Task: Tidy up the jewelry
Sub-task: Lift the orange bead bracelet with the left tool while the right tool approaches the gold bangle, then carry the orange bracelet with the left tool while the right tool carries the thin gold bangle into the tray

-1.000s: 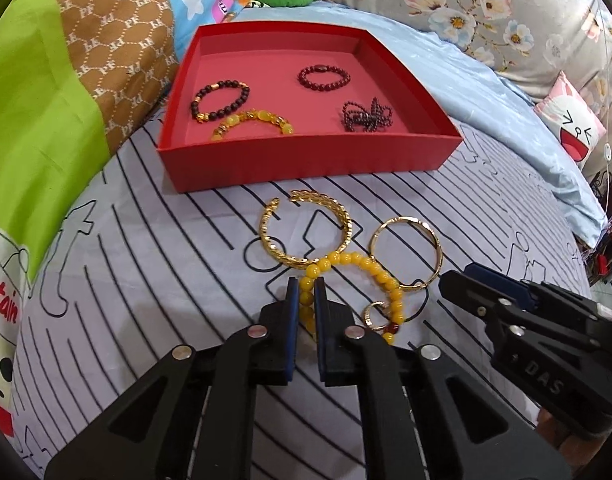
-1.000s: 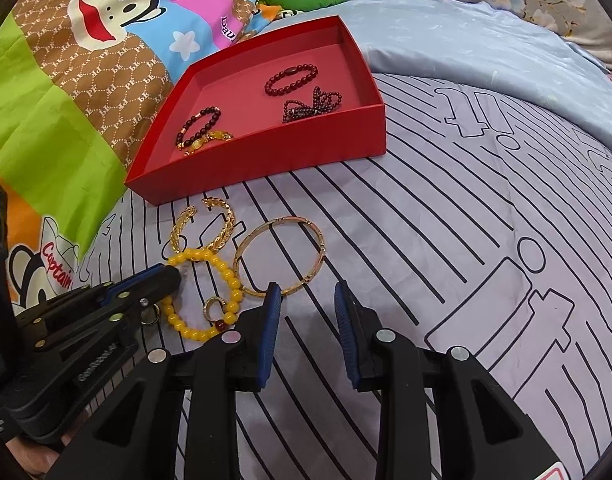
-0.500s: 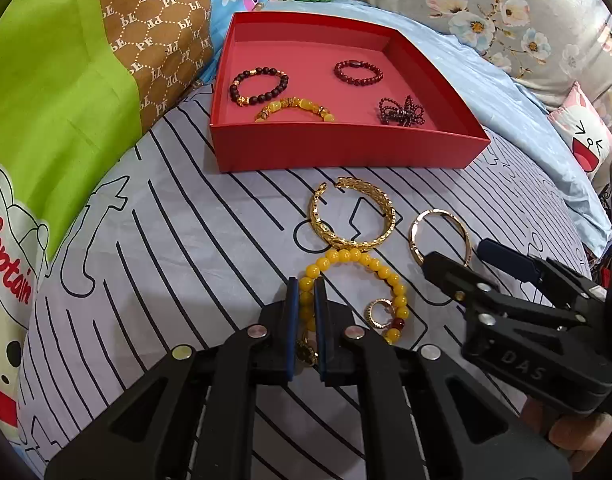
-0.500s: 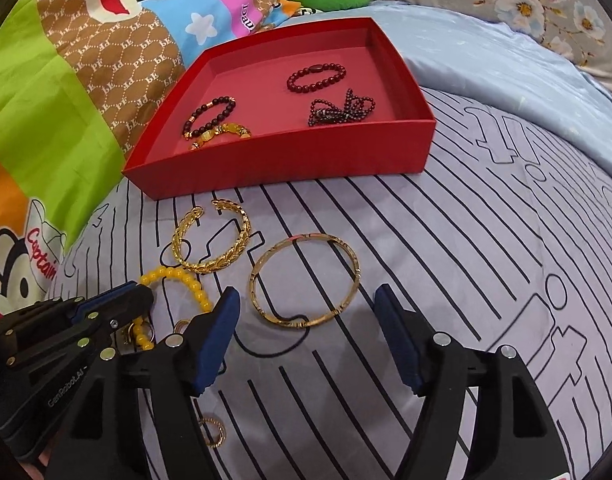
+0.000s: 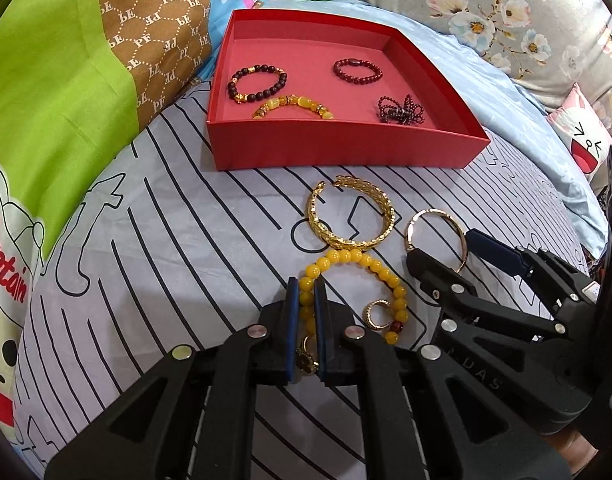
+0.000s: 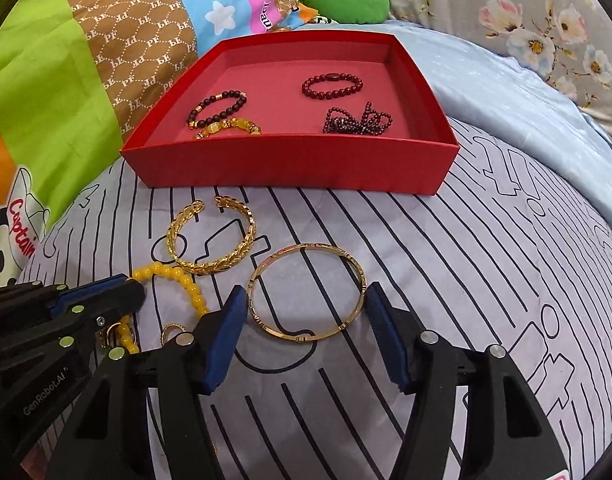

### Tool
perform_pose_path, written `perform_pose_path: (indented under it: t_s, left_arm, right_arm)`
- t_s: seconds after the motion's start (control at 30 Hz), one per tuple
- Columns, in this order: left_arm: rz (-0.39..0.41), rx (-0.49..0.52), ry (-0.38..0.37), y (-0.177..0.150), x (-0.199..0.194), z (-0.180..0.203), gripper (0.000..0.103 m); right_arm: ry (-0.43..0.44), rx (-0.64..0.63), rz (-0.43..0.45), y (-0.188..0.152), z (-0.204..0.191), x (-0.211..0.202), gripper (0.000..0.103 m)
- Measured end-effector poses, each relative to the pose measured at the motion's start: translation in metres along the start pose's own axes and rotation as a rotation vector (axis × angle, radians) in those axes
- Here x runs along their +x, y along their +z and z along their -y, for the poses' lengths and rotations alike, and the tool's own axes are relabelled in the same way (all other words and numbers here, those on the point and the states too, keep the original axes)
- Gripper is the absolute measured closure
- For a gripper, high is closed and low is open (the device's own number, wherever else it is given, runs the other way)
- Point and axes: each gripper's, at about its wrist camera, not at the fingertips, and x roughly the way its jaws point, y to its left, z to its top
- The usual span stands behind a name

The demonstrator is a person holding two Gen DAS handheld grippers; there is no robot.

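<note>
Closing: right gripper (image 6: 306, 316), fingers (image 6: 226, 332) straddling the thin gold bangle (image 6: 306, 292), pads not yet pressing it; bangle flat on the striped bedsheet (image 6: 485, 280), near side of the red tray (image 6: 290, 168)
Left gripper (image 5: 304, 312): fingers narrow, pinched on the yellow bead bracelet (image 5: 353, 276), which lies on the sheet with a small gold ring (image 5: 375, 314) inside its loop
Leaf-pattern gold cuff (image 5: 351, 216): just beyond the beads, touching them
Tray contents: dark bead bracelet (image 5: 258, 82), amber bead bracelet (image 5: 294, 106), maroon bracelet (image 5: 357, 69), bead cluster (image 5: 399, 109)
Risks, judged: smooth bangle squirting from closing pads on soft bedding; lifted beads dragging ring or cuff along; the two grippers colliding, being close together
</note>
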Motion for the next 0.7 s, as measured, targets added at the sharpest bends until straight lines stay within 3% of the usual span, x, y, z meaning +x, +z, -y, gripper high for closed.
perform_pose_path:
  t_s: [0.43,0.7]
  left_arm:
    - [0.015,0.017,-0.047,0.005,-0.016,0.014,0.096]
    - [0.056,0.075,-0.084,0.019,-0.040,0.036,0.096]
  right_arm:
    - [0.039,0.093,0.010,-0.008,0.023,-0.033,0.044]
    - [0.051,0.116,0.061,0.002,0.032,-0.063,0.044]
